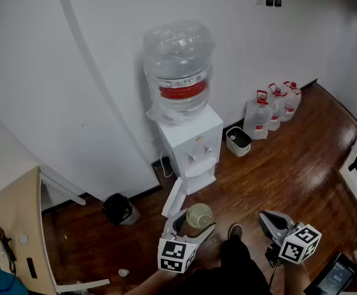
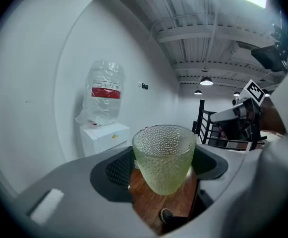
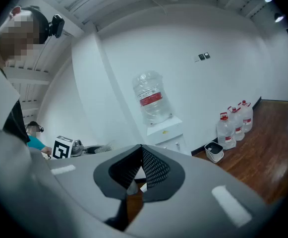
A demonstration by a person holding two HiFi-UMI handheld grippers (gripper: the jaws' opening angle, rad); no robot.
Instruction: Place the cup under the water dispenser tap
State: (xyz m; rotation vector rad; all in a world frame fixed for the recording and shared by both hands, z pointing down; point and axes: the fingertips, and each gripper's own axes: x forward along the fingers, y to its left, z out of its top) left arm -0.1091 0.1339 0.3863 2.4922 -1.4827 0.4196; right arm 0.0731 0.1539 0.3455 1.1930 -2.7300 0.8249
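Left gripper (image 1: 189, 224): jaws wide apart, clamped on the cup (image 2: 164, 155), pointing slightly down.
Right gripper (image 1: 269, 220): jaws together, empty, pointing slightly down.

Nothing legible from where I stand.
The red label (image 1: 182, 91) on the dispenser bottle (image 1: 178, 48) and the labels on the floor jugs (image 1: 275, 106) are too small and blurred to read.

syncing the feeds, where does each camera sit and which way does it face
Head view: on the person's head, looking steeply down at the dispenser; shows the left claw holding the cup, the right claw shut.
Left gripper view: on the left claw, looking along its jaws at the cup, dispenser behind.
Right gripper view: on the right claw, facing the dispenser over shut jaws.
All three share the dispenser.
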